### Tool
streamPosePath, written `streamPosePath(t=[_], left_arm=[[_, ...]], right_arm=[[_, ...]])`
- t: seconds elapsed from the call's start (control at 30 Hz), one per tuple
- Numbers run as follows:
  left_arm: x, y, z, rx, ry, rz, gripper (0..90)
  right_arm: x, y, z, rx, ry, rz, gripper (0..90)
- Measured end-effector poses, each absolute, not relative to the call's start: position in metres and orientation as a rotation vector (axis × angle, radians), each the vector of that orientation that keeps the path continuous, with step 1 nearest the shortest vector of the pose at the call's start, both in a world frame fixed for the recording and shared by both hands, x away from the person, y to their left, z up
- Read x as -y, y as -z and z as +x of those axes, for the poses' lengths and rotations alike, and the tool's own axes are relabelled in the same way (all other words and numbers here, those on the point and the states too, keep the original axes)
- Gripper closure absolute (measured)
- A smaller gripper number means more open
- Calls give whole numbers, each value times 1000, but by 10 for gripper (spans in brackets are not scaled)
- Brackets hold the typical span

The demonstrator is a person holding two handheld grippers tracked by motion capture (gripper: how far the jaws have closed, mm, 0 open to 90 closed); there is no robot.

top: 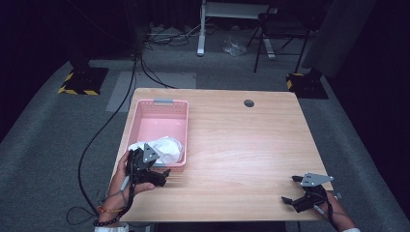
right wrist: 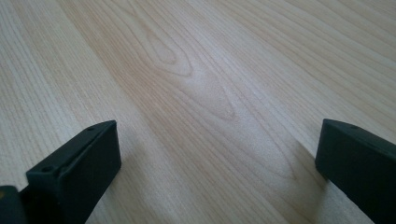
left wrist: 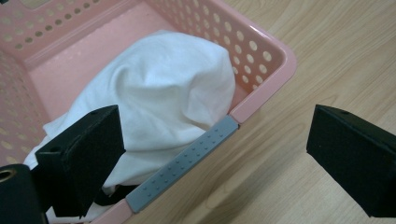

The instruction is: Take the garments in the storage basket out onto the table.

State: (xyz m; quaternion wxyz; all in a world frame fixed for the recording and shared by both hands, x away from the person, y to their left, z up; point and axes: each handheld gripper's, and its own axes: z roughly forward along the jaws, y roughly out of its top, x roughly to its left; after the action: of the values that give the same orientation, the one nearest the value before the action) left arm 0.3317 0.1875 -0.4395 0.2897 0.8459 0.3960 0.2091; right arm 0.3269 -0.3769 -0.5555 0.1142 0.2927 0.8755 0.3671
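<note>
Black jaws of the left gripper (left wrist: 215, 154) stand wide apart and hold nothing, one over the white cloth (left wrist: 159, 98), the other over bare wood, straddling the near rim of the pink basket (left wrist: 266, 56) and its grey handle strip (left wrist: 184, 163). Wood of the counter (top: 241, 145) carries the basket at its left side, with the cloth bunched in the basket's near end. At the near right corner, well apart from the basket, the right gripper (top: 289, 189) is spread open and empty above plain wood. Part of the cloth is hidden behind the left jaw.
</note>
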Motion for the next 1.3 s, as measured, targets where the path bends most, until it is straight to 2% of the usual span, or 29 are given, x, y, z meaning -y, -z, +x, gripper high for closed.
streamPosePath(t=[0.47, 1.3], left_arm=[[-193, 437, 342, -1075, -565, 2249, 33], [-184, 448, 387, -1076, -566, 2371, 29]], right_arm=[[377, 555, 327, -2567, -1076, 858, 2], [377, 555, 327, -2566, -1076, 858, 2]])
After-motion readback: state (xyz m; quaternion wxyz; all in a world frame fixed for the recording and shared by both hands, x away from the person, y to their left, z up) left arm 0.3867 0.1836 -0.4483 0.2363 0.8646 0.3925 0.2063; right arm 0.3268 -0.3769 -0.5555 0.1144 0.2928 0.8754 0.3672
